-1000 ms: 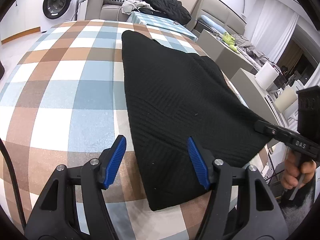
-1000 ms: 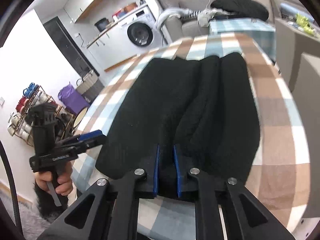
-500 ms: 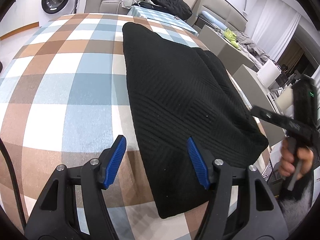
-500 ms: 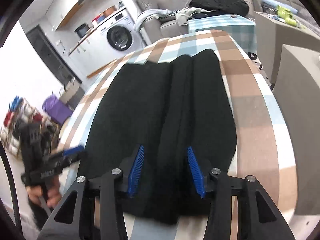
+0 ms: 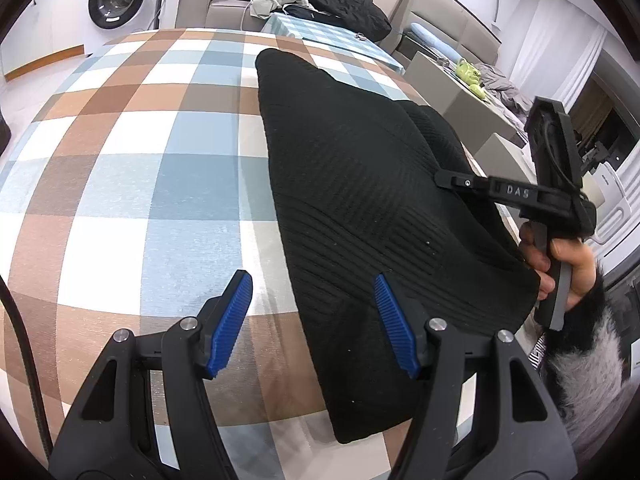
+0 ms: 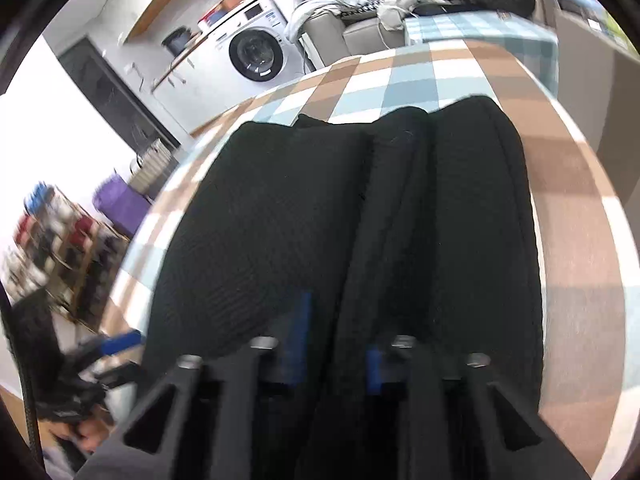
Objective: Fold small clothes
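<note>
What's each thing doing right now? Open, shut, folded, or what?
black knit garment, folded lengthwise, lying flat on the checked table.
left gripper, open, pinching nothing, garment edge beneath it.
right gripper, jaws closing around a ridge of the garment.
washing machine, door shut.

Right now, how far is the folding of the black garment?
Done: the garment lies lengthwise on the checked cloth, its right side folded in. In hand: the right gripper is closing over the near edge. Left: the left gripper is open, idle; further folds remain.
</note>
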Motion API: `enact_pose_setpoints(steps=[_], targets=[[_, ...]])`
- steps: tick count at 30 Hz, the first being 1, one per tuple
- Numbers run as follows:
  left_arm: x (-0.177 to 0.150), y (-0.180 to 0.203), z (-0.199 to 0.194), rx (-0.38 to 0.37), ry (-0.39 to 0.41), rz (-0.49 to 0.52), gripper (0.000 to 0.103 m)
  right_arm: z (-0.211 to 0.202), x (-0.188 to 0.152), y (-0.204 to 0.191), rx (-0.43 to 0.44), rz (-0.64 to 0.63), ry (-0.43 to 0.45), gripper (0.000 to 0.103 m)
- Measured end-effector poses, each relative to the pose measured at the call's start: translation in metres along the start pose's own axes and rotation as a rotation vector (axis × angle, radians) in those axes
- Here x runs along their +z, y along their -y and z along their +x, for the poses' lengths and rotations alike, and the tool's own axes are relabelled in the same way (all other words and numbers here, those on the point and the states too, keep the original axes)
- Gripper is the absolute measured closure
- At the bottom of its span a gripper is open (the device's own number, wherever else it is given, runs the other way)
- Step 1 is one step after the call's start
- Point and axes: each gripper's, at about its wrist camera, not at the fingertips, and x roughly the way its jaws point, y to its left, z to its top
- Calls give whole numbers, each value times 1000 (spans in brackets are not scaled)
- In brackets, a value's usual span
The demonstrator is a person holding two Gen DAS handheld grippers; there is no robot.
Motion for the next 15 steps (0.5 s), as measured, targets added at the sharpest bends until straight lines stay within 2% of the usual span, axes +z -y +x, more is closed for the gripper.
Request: enact_pose_setpoints(steps=[4, 8, 10, 13, 15], targets=[[1, -1, -6, -4, 12, -5, 42, -27, 1, -26, -64, -105, 99, 94], [3, 1, -10, -18, 18, 4, 42, -64, 11, -28, -110, -101, 146, 94], [3, 2, -7, -23, 15, 4, 42, -61, 9, -13, -174, -80, 118, 94], [2, 4, -2, -37, 2, 0, 42, -31, 3, 12, -238, -26, 5, 93], [0, 5, 0, -34, -5, 1, 42, -27, -1, 15, -232, -14, -5, 90]])
